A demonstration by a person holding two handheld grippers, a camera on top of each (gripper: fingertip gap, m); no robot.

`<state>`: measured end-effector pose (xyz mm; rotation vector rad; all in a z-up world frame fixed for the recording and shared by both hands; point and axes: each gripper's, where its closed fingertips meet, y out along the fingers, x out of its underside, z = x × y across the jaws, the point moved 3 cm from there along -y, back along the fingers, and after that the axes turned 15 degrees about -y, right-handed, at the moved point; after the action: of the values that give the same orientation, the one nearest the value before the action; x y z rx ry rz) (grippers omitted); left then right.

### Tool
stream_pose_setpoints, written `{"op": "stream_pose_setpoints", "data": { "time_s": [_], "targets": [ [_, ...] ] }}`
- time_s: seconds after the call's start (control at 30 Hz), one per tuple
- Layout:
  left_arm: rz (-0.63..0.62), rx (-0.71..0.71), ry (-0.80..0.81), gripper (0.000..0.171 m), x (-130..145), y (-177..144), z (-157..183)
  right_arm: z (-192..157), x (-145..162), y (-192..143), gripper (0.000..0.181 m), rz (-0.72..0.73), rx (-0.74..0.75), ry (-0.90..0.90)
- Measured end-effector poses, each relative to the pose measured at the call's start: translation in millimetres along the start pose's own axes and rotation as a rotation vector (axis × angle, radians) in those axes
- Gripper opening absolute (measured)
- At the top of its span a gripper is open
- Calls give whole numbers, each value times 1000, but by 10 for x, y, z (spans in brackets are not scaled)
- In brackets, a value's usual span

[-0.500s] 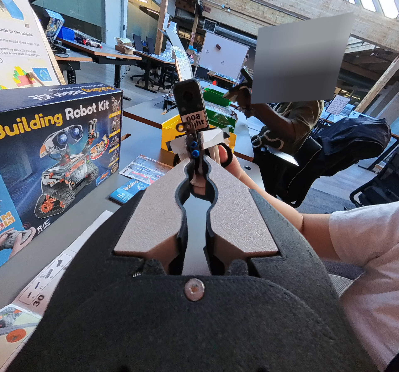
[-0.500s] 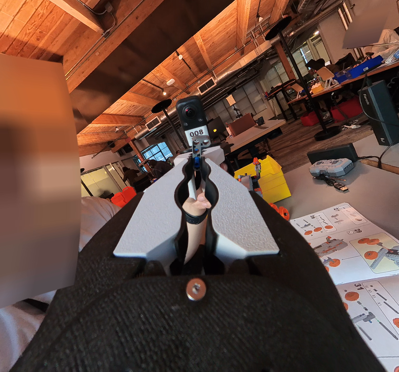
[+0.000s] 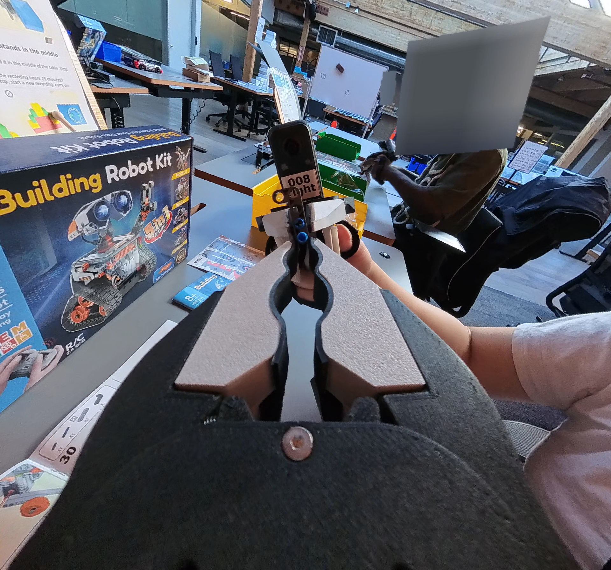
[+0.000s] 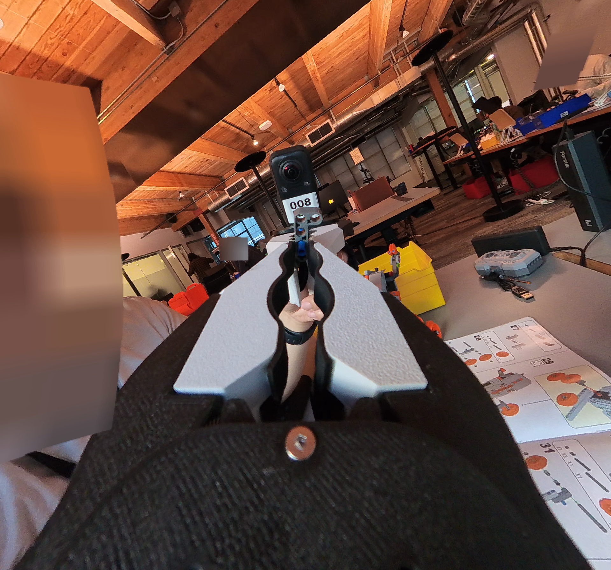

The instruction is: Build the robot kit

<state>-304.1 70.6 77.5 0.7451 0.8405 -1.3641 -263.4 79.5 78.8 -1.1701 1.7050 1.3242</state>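
Observation:
My left gripper (image 3: 300, 251) is shut on the lower end of a dark grey holed beam (image 3: 292, 205) with two blue pins (image 3: 300, 231), held up above the table. My right gripper (image 4: 302, 251) meets it tip to tip from the other side and is shut on the same beam (image 4: 306, 220), with one blue pin (image 4: 300, 232) above its tips. In each view the other gripper's white fingers and black camera stand right behind the beam. A hand shows through the gap behind each pair of jaws.
A dark blue kit box (image 3: 92, 217) stands at left on the grey table (image 3: 224, 213). A yellow bin (image 4: 416, 276), a partly built model (image 4: 386, 276), a grey controller (image 4: 509, 261) and instruction sheets (image 4: 529, 382) lie on it. A person (image 3: 456, 190) sits beyond.
Both grippers stay shut on the beam and have hardly moved. The person in the background has shifted an arm.

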Motion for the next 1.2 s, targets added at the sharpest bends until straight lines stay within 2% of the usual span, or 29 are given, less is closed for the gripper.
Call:
{"op": "stream_pose_setpoints", "data": {
  "time_s": [0.37,0.43,0.53,0.83,1.1,1.2],
  "targets": [
    [-10,10,0,4,11,-3,-9,-1,16,0,6,-22,7,-15],
    [-19,18,-3,16,-2,-46,2,-5,-37,-38,6,-5,21,-31],
    [15,34,-19,19,-80,-144,14,-15,-58,-80,6,-29,41,-61],
    [39,67,-67,14,-101,-129,41,-68,-29,-22,6,-69,34,-92],
    [39,51,-32,8,-97,-134,25,-56,-2,-12,6,-78,26,-80],
    [31,44,-11,1,-86,-134,29,-49,3,-15,6,-80,30,-82]
  ]
}}
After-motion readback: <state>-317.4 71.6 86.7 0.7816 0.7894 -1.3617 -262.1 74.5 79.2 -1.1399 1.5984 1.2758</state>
